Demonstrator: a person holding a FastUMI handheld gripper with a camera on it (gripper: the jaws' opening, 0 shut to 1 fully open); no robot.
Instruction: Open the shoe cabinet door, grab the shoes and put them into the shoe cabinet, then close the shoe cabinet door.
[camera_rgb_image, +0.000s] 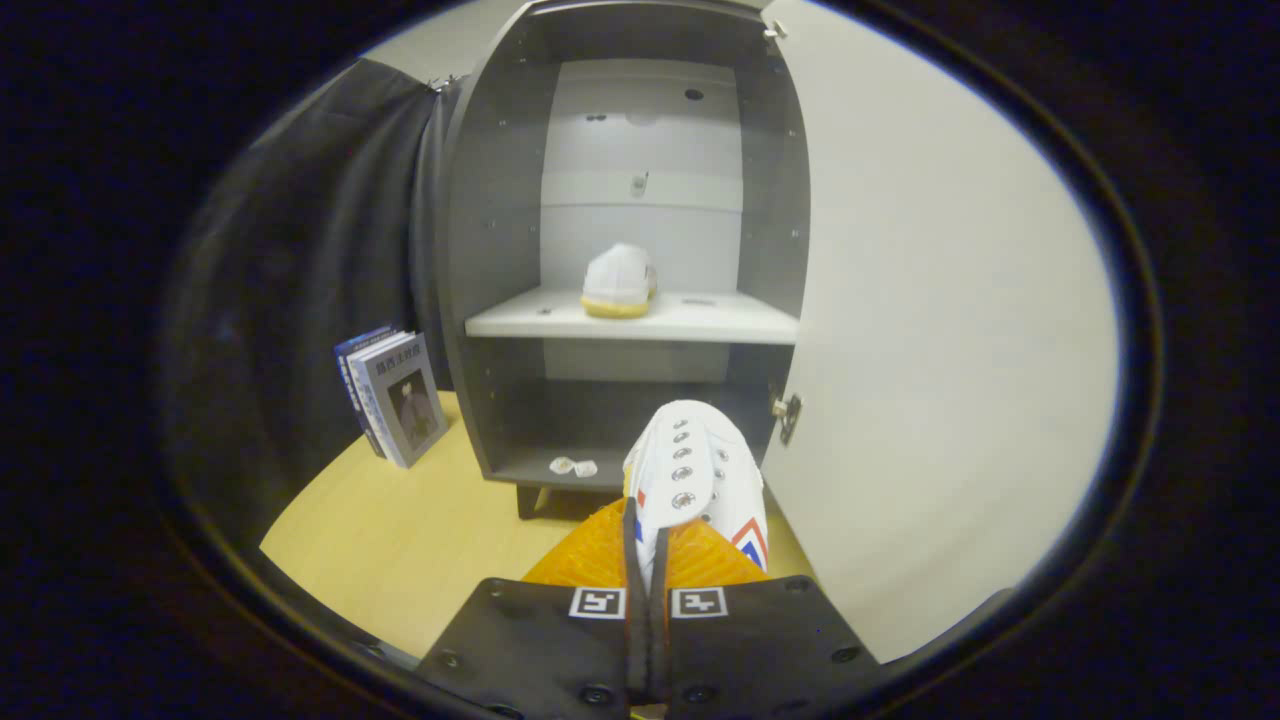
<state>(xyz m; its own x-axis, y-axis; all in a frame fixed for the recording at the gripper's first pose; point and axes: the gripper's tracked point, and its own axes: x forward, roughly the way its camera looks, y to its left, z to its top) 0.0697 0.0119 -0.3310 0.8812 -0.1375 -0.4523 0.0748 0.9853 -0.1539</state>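
The grey shoe cabinet (500, 250) stands straight ahead with its white door (930, 330) swung wide open to the right. One white shoe (618, 280) with a yellowish sole rests on the cabinet's white middle shelf (720, 320). My gripper (647, 545) is shut on a second white shoe (695, 470) with eyelets and a red and blue mark. That shoe sticks forward from between the fingers, held above the wooden floor just in front of the cabinet's lower compartment.
Two small pale objects (573, 467) lie on the cabinet's bottom board. A few books (395, 405) lean upright left of the cabinet on the light wooden floor (400, 540). Dark cloth hangs behind them. A hinge (786, 415) shows on the door's inner edge.
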